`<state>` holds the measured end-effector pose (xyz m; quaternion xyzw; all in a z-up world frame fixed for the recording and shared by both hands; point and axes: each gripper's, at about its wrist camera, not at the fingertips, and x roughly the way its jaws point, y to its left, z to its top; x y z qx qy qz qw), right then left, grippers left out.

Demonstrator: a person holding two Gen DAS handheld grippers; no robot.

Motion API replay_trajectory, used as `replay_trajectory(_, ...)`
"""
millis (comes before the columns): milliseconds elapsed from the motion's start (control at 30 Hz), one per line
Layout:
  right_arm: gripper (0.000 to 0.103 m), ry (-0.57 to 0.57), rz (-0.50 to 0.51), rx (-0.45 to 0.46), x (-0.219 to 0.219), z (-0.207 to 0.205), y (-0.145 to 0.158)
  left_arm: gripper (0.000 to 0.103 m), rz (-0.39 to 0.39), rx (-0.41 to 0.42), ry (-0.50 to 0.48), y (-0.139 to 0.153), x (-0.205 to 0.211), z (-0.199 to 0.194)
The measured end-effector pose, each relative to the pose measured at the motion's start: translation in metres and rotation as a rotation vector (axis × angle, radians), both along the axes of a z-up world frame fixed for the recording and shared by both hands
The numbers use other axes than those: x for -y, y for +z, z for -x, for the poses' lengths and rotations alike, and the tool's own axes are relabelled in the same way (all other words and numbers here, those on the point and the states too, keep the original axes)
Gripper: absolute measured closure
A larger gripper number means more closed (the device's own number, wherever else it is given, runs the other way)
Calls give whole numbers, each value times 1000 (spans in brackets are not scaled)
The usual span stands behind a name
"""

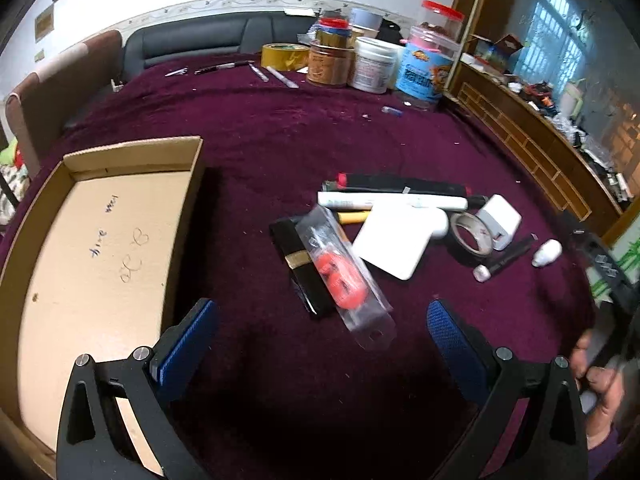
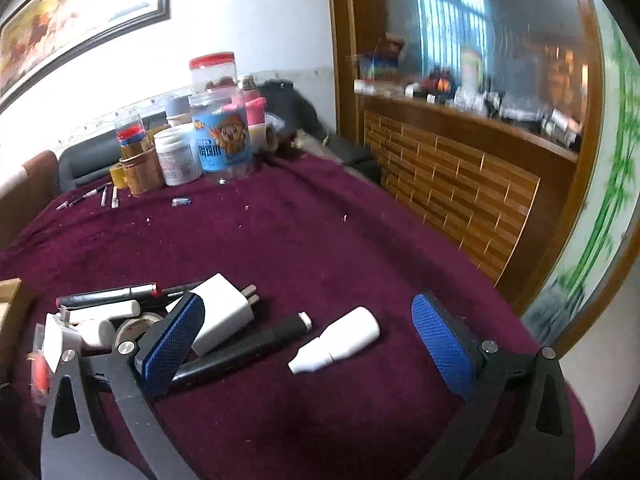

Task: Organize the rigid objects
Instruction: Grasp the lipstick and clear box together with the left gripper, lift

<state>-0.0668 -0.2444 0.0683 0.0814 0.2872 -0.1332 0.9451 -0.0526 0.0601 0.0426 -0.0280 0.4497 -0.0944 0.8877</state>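
An open cardboard box lies at the left on the maroon cloth. A pile of small objects lies to its right: a clear pack with red parts, a black box, a white slab, a tape roll, a white charger, a white bottle. My left gripper is open and empty, just short of the clear pack. My right gripper is open and empty, with the white bottle and a black pen lying between its fingers; the charger is by its left finger.
Jars, tins and a tape roll stand at the far edge of the table, with pens beside them. A wooden cabinet runs along the right side. A dark sofa stands behind the table. The person's hand shows at the right.
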Motion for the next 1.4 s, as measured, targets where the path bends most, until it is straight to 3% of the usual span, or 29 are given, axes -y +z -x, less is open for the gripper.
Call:
replay_trajectory(67, 0, -22, -13, 30, 7, 8, 0, 2, -14, -39, -3, -8, 4, -11)
replay_trajectory(133, 0, -12, -32, 2, 9, 7, -5, 7, 2, -77, -3, -16, 6, -21)
replay_trajectory(233, 0, 6, -41, -31, 9, 2, -9, 32, -20, -80, 0, -22, 10, -29)
replay_trajectory(267, 0, 11, -42, -31, 9, 2, -9, 52, 9, -89, -21, -22, 10, -30)
replay_trajectory(300, 0, 12, -41, -34, 9, 2, -10, 56, 27, -111, -27, -23, 10, -31)
replay_trajectory(500, 0, 15, -54, -47, 11, -1, -12, 58, 17, -108, 0, -20, 1, -30)
replay_trajectory(767, 0, 7, -74, -68, 14, -3, -15, 56, -65, -115, -20, -25, 16, -51)
replay_trajectory(800, 0, 6, -73, -70, 14, -4, -15, 63, -58, -109, -13, -25, 15, -51)
replay_trajectory(900, 0, 3, -73, -75, 14, -4, -16, 63, 12, -105, -5, -19, 6, -43)
replay_trajectory(1000, 0, 5, -73, -80, 14, -5, -17, 63, 37, -56, -2, -3, -4, -27)
replay_trajectory(1167, 0, 7, -83, -84, 15, -6, -19, 63, 147, -5, 4, 28, -34, 8)
replay_trajectory(1333, 0, 29, -132, -88, 21, -6, -20, 63, 177, 36, 33, 44, -60, 39)
replay_trajectory(1400, 0, 82, -196, -106, 27, -8, -19, 63, 177, 44, 36, 45, -69, 51)
